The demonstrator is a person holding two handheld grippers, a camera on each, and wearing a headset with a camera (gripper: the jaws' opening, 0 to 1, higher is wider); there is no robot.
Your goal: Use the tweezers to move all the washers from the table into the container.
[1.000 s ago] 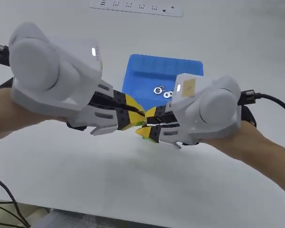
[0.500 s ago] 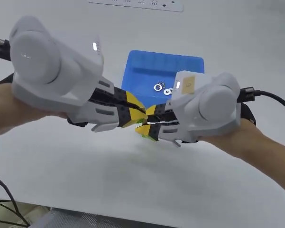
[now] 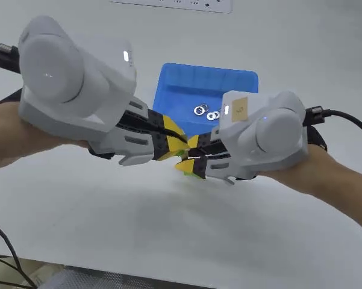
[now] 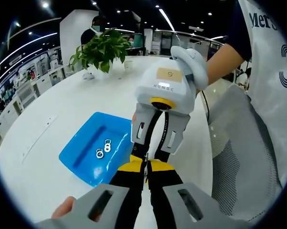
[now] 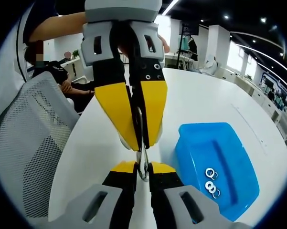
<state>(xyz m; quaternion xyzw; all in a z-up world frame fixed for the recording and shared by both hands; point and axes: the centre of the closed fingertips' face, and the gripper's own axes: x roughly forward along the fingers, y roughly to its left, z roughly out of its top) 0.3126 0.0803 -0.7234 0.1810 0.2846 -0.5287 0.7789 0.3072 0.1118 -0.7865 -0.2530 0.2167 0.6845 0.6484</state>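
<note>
- Right gripper view: the tweezers (image 5: 141, 157) run nose to nose between both tools. The left gripper (image 5: 140, 143) has its yellow jaws pressed on one end, and the right gripper (image 5: 142, 172) is pressed on the other.
- Looks like a regrip or handover. One side should hold firm until the other has a square bite, then ease off; thin steel will likely twist or slip.
- Three washers (image 3: 206, 112) lie in the blue container (image 3: 229, 84), just beyond the jaw tips. Cannot tell if any remain on the table (image 3: 168, 229).
- Table is white, smooth, slightly glossy, with a power strip (image 3: 181, 5) at the far edge.
- Room: open office, potted plant (image 4: 102, 47), mesh chair (image 5: 33, 143), ceiling lights.
</note>
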